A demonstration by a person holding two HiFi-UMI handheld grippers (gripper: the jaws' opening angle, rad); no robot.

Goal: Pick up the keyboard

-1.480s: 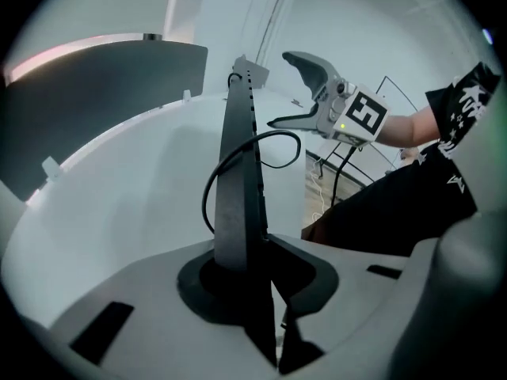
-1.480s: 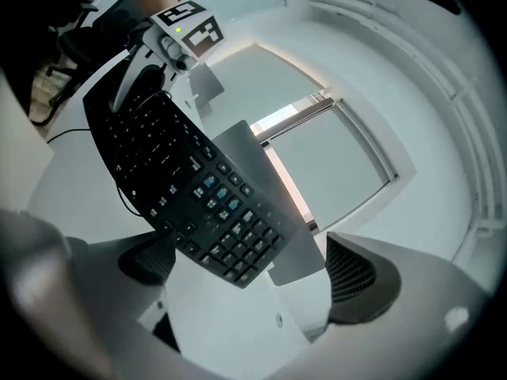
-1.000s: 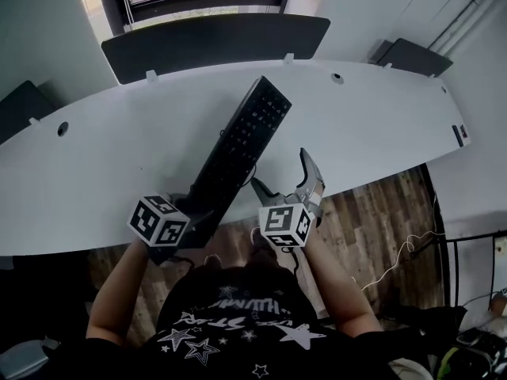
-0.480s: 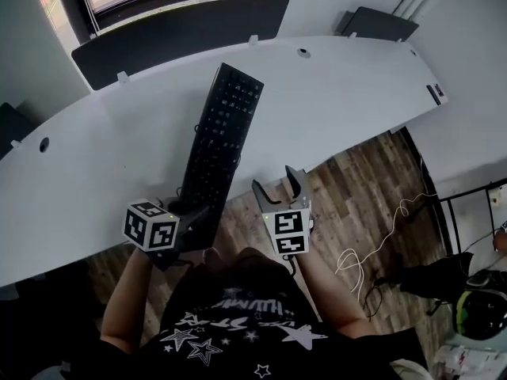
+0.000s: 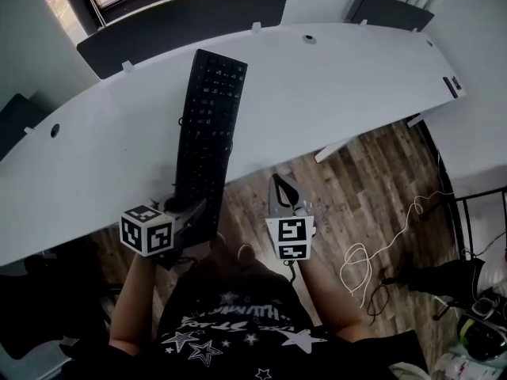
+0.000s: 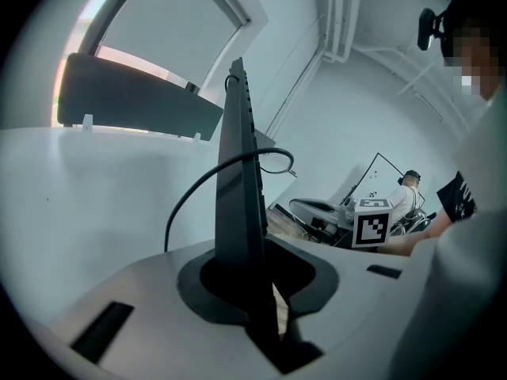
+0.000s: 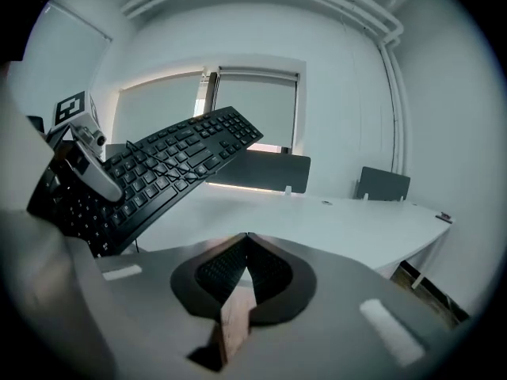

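Step in hand, as judged: carrying the keyboard clear of the desk on a one-ended grip. The left gripper is clamped on the keyboard's near short end. In the left gripper view the board stands edge-on between the jaws, with pads against both faces and its cable looping off to the left. The right gripper has its jaws together with nothing between them. It hangs over the wooden floor, just off the desk's front edge.

To do the lift well: the board is long and held at one end only, so the far end will probably want to sag or twist in the pads. The wrist should be steady, the rise slow, with no rolling. The cable needs watching — where it ends is not visible, and a snag could drag the board out of the jaws. The idle right gripper could steady the free long edge if the grip looks like slipping.

Position: the keyboard runs away from the left gripper, over the desk, toward the dark partition. The right gripper view shows it tilted, far end apparently higher, clear of the desk top. It sits to the left of the right gripper — near, not touching.
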